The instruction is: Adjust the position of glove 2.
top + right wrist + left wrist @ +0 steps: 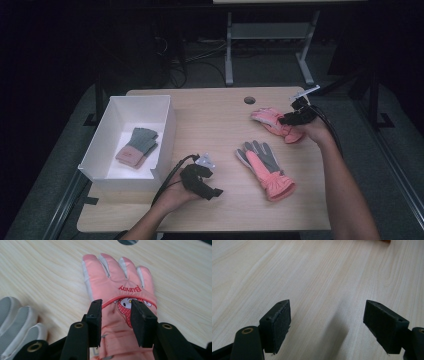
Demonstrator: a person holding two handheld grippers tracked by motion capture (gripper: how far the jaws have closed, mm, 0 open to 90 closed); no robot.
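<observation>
Right gripper (116, 322) closing on pink glove (120, 287) near table's (210, 120) far right corner; jaws straddle it, grip unconfirmed. Left gripper (327, 325) open, empty. Next, likely: pinch, lift, carry to box (100, 150).

This looks like a lab or test room set up for recording, not a home. A plain light-wood table (210, 125) with a round cable hole (249, 100) stands on grey carpet (60, 165) in a dark room. Behind it, loose black cables (175, 65) lie tangled on the floor beside the grey metal legs of a second desk (229, 50). More metal frame parts (372, 100) stand at the right edge. Nothing homely is in view.
</observation>
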